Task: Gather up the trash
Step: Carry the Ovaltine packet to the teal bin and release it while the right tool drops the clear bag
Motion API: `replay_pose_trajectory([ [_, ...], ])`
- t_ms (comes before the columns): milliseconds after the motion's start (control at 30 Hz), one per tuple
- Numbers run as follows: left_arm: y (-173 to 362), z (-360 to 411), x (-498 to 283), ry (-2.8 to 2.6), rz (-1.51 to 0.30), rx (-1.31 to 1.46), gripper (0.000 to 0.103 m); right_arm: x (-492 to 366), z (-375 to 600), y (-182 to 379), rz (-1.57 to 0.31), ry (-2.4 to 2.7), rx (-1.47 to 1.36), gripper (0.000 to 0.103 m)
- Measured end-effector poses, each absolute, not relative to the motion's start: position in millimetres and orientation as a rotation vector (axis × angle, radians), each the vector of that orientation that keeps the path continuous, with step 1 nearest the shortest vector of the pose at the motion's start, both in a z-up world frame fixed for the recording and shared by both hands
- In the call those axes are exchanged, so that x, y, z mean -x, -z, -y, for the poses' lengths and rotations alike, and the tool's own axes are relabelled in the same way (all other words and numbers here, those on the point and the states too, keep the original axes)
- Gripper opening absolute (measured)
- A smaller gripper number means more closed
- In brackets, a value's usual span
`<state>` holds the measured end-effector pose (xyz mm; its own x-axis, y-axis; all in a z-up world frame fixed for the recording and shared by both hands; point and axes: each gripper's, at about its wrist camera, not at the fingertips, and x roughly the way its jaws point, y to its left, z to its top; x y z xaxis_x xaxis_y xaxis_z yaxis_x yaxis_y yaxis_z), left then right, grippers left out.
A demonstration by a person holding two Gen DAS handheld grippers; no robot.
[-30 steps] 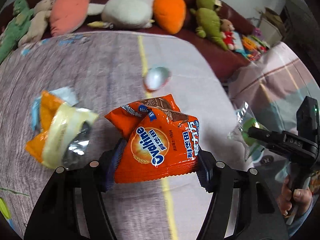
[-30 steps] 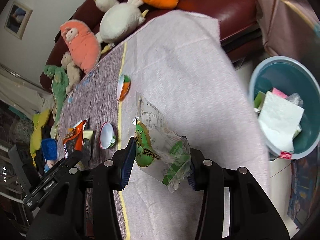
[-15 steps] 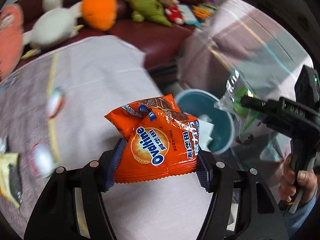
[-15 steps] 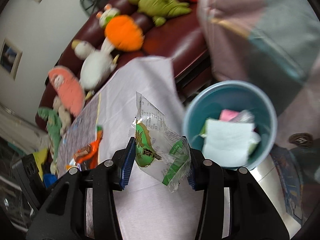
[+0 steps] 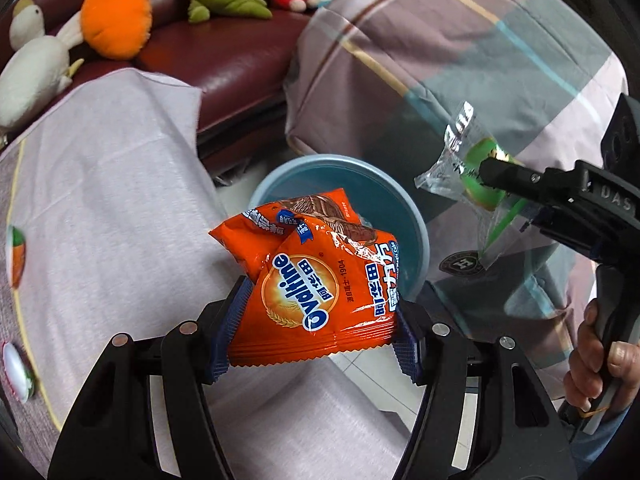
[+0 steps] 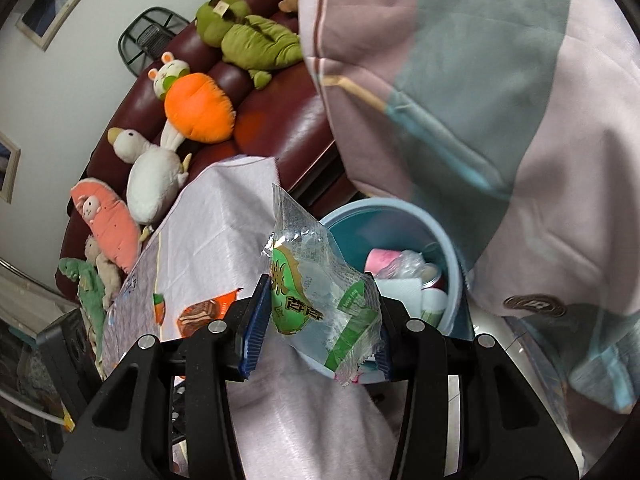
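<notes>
Room: dark red leather sofa (image 6: 280,120) along a pale wall, lined with plush toys; an orange carrot plush (image 6: 198,110) lies beside a white goose plush (image 6: 154,178).
Surface: draped in a pale lilac woven cloth (image 5: 120,184) with a thin yellow stripe; soft folds at its corner.
Bin: round blue plastic bin (image 6: 454,264) on the floor just beside the surface edge, smooth-walled, partly filled with crumpled paper, clear film and a can.
Left hand-held gripper (image 5: 316,322): partly open, blue ribbed pads pressed on both side edges of an orange Ovaline snack packet (image 5: 316,276); glossy foil, crinkled, serrated bottom seam. Packet is held in the air, in front of the bin in the left wrist view.
Right hand-held gripper (image 6: 320,320): narrower gap, pads clamped on a clear wrapper with green print (image 6: 316,284); thin, wrinkled film, upright, crimped ends. It sits in front of the bin's near rim in the right wrist view.
Other: a striped pink-and-teal blanket (image 6: 480,100) hangs behind the bin; a hand (image 5: 596,356) grips the right handle.
</notes>
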<state>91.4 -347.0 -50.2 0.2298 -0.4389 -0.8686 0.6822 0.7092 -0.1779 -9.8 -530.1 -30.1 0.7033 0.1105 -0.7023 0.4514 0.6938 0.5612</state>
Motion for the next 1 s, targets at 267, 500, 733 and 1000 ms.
replay_pose_trajectory([
  [267,73.2,375.2,-98.6,0.788,-1.13,-0.302,0.067,10.1,547.5,41.9,-0.794,0.231,-0.824,0.043],
  [500,82.9,380.1,-97.9,0.775,-1.14,-0.326,0.086,8.9,553.0,50.3,-0.808,0.24,-0.836,0.044],
  [733,84.5,367.1,-101.9,0.742,-1.155,-0.308,0.089,2.9,551.7,59.1,-0.832,0.237,-0.841,0.044],
  [1000,81.5,347.1,-103.6,0.707,-1.143,-0.28,0.09,-12.5,541.8,62.0,-0.862,0.227,-0.809,0.045],
])
